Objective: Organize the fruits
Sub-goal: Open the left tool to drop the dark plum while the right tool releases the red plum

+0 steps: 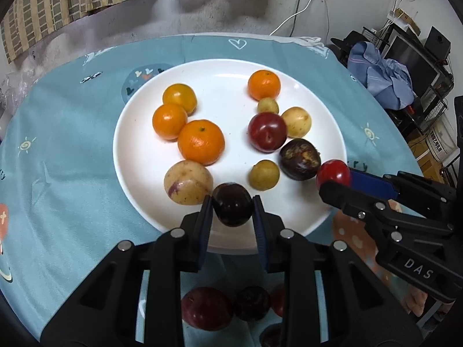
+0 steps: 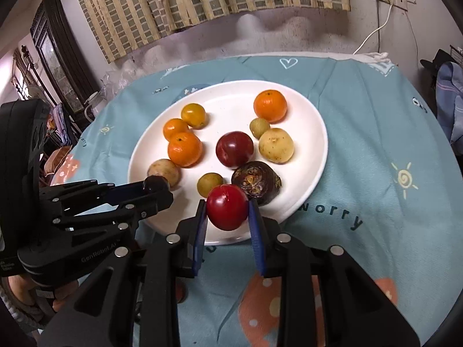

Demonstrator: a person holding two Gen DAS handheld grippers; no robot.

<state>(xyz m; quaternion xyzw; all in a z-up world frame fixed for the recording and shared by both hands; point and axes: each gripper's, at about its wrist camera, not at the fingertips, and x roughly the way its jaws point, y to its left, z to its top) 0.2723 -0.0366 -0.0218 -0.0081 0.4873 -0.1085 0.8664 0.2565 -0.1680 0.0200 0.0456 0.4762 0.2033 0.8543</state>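
While both grippers carry a fruit above the near rim of the white plate (image 1: pixel 139 202), what decides the coming move is which side of the plate each load hangs over. The left gripper (image 1: pixel 232 208) has its fingers (image 1: pixel 206 217) pressed narrow on a dark purple plum (image 1: pixel 232 208), and it hangs over the near left part of the plate, just beside a pale speckled fruit (image 1: pixel 188 182) and not far from the cluster of three oranges (image 1: pixel 201 141). The right gripper (image 2: pixel 227 207) has its fingers (image 2: pixel 254 222) clamped on a bright red plum (image 2: pixel 227 206), poised over the near right part, just in front of the wrinkled dark fruit (image 2: pixel 256 182) and the large red plum (image 2: pixel 234 149). Judging by how things lie, the red and dark fruit gather on the right half, so the red plum already sits on the side where it seems to belong; the right hand is the nearer one to that group. The dark plum hangs on the orange side, apart from its likely companions, with the right gripper standing between it and them. Both fruits are round, so no long axis matters; only the sideways offset does. More dark and red fruit (image 1: pixel 207 308) lie low on the teal-covered worktop (image 1: pixel 72 144) beneath the left gripper.
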